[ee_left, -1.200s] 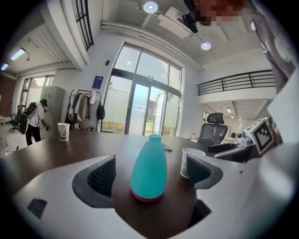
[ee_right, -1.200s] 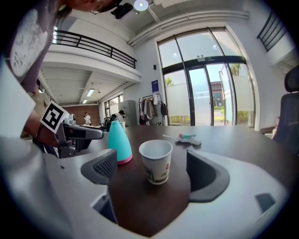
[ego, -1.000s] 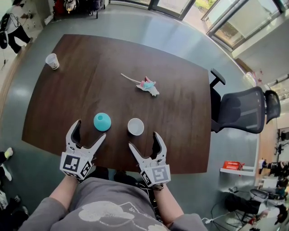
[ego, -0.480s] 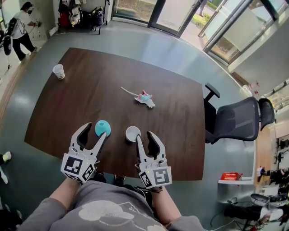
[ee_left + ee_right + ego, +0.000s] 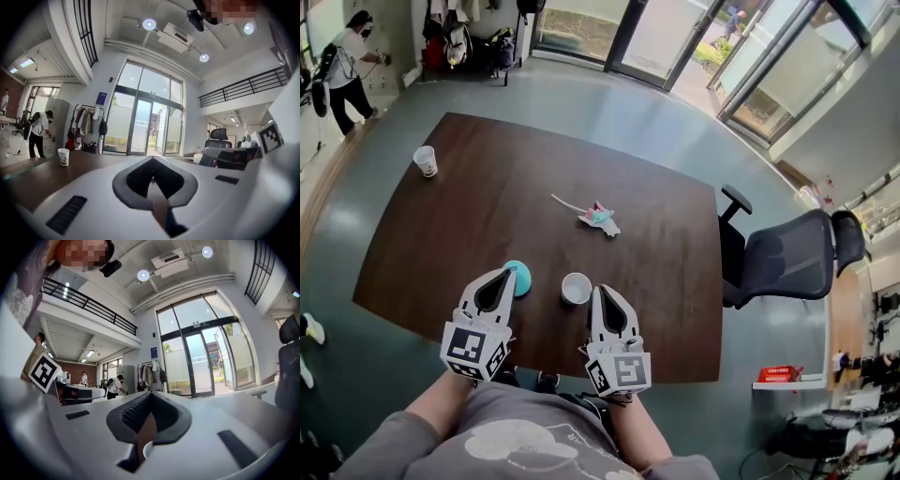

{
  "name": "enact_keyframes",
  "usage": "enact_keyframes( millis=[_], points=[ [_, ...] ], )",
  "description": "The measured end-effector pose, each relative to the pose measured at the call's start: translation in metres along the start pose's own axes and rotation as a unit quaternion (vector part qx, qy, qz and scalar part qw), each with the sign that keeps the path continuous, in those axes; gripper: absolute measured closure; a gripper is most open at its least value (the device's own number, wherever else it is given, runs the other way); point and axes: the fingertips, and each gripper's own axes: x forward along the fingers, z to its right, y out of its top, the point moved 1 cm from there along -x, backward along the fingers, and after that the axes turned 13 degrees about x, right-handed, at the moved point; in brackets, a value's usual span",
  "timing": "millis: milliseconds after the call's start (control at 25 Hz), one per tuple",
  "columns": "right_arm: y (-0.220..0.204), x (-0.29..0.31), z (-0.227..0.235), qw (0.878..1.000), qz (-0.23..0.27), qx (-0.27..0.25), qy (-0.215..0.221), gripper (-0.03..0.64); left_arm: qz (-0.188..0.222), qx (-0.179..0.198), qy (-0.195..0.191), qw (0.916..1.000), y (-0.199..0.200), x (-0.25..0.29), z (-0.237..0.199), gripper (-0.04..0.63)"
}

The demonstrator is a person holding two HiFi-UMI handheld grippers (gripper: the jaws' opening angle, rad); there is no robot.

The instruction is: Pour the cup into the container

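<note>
Both tongs are pinched fully together with nothing in them: the left gripper [image 5: 508, 276] and right gripper [image 5: 598, 292] have just been closing on air. So as I read it, the first job is to open the right one up before going for the white cup [image 5: 576, 288]. It stands on the table [image 5: 487, 187] just beside that tip. I'd grab it mid-wall and gently, since it looks thin and probably squashes. The teal container [image 5: 523, 278] sits just left of the cup, partly behind the left gripper's tip, so steadying it with that one could help the pour. Pose-wise, both are side by side over the near table edge, pointing roughly level away from the body.
</note>
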Motion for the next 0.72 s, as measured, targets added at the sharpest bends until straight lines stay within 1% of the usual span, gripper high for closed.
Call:
enact_keyframes(
  millis=[120, 200, 520, 640, 720],
  points=[
    [-0.002, 0.000, 0.001, 1.000, -0.009, -0.007, -0.014, 0.629, -0.006, 0.001, -0.008, 0.9999, -0.002, 0.001, 0.002, 0.588],
    [-0.004, 0.001, 0.001, 1.000, -0.017, -0.011, -0.019, 0.629, -0.003, 0.000, -0.007, 1.0000, -0.001, 0.002, 0.001, 0.588],
    [-0.015, 0.005, -0.009, 0.998, -0.048, -0.041, -0.014, 0.629, -0.002, -0.005, -0.018, 0.9998, 0.000, 0.005, -0.002, 0.588],
    [-0.020, 0.005, -0.010, 0.998, -0.054, -0.043, -0.015, 0.629, 0.022, -0.015, -0.023, 0.9994, 0.005, 0.002, -0.002, 0.588],
    [-0.022, 0.006, -0.010, 0.998, -0.055, -0.040, -0.017, 0.630, 0.035, -0.013, -0.024, 0.9990, 0.008, 0.000, -0.004, 0.588]
  ],
)
